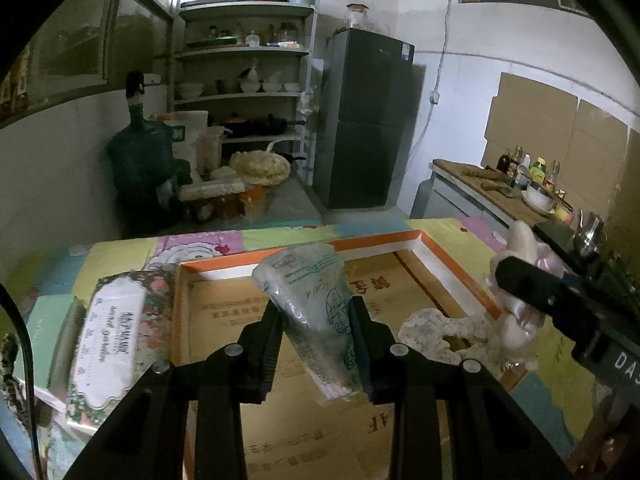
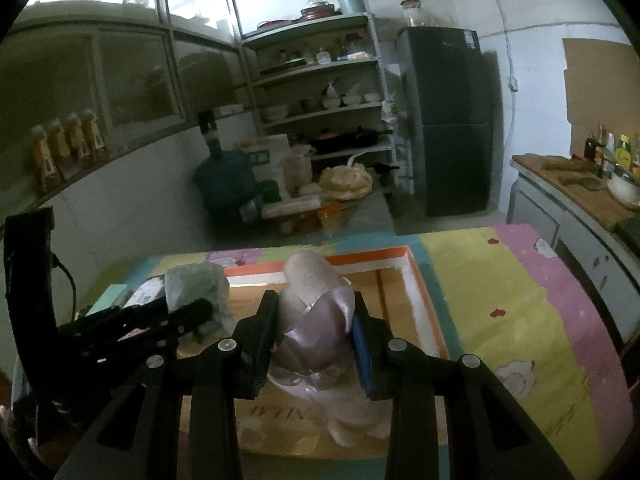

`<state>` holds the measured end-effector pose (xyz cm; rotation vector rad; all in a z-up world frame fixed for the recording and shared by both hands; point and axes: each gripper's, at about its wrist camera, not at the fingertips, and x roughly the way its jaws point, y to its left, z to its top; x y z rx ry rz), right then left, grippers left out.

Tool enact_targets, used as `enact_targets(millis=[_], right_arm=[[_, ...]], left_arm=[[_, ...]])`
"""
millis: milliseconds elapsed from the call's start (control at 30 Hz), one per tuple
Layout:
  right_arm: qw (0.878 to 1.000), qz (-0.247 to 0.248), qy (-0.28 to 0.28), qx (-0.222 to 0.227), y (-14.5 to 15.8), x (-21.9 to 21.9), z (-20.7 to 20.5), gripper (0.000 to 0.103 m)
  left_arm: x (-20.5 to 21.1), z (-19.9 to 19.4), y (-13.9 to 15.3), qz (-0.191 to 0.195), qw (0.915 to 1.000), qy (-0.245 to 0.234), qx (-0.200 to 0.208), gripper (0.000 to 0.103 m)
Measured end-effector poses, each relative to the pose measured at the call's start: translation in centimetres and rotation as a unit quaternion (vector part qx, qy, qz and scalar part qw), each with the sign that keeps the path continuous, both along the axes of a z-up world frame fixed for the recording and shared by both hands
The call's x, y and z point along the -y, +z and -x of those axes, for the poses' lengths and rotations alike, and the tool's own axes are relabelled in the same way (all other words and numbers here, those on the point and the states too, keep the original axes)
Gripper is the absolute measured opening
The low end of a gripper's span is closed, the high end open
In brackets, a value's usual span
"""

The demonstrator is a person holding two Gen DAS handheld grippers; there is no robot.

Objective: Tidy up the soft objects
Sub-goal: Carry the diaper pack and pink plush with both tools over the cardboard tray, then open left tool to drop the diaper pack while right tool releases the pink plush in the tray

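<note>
At the centre of the left wrist view, one plastic-wrapped tissue pack (image 1: 316, 316) hangs tilted between the black fingers of the left gripper (image 1: 316, 320), above the shallow cardboard box (image 1: 436, 256) with the orange and white rim. The fingers are partly closed and pinch the pack on both sides. In the centre of the right wrist view, one pale plush toy (image 2: 316, 320) with a shiny lilac ribbon sits between the fingers of the right gripper (image 2: 314, 332); these too are partly closed and press on the toy from either side, holding it over the same box.

Soft things counted: one tissue pack, one plush toy, and one flat speckled white item (image 1: 440, 330) lying inside the box at the lower right of the left view. That item is the only thing resting on the box floor; what it is cannot be told.

Just left of the box in the left view lies one flowered packet (image 1: 116, 340) with a white label, on top of a pale green one. Box and packets rest on a table under a patchwork-coloured cloth (image 2: 500, 280).

Beyond, in the upper middle of both views, stand one shelf rack (image 1: 244, 76) with bowls and pans, one dark fridge (image 1: 368, 120), and one large green water bottle (image 1: 140, 152) at left.
</note>
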<state>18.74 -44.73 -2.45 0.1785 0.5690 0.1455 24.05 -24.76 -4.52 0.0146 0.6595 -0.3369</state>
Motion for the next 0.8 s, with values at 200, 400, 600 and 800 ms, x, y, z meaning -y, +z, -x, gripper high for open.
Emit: enact_targets(millis=[200, 400, 600, 800], right_arm=[[1.000, -0.002, 0.004, -0.008, -0.6, 0.4, -1.5, 0.036], [1.000, -0.008, 0.004, -0.014, -1.3, 1.0, -2.3, 0.035], [1.000, -0.016, 0.003, -0.022, -2.1, 1.3, -2.9, 0.035], [1.000, -0.015, 0.003, -0.022, -2.3, 1.4, -3.2, 0.035]], left_arm=[[1.0, -0.4, -0.6, 0.002, 0.9999, -0.004, -0.013, 0.033], [1.9, 0.9, 0.3, 0.011, 0.9996, -0.024, -0.001, 0.033], [2.2, 2.1, 0.7, 0.031, 0.9984, -0.045, -0.013, 0.033], [4.3, 2.3, -0.6, 0.008, 0.9978, -0.063, -0.021, 0.033]])
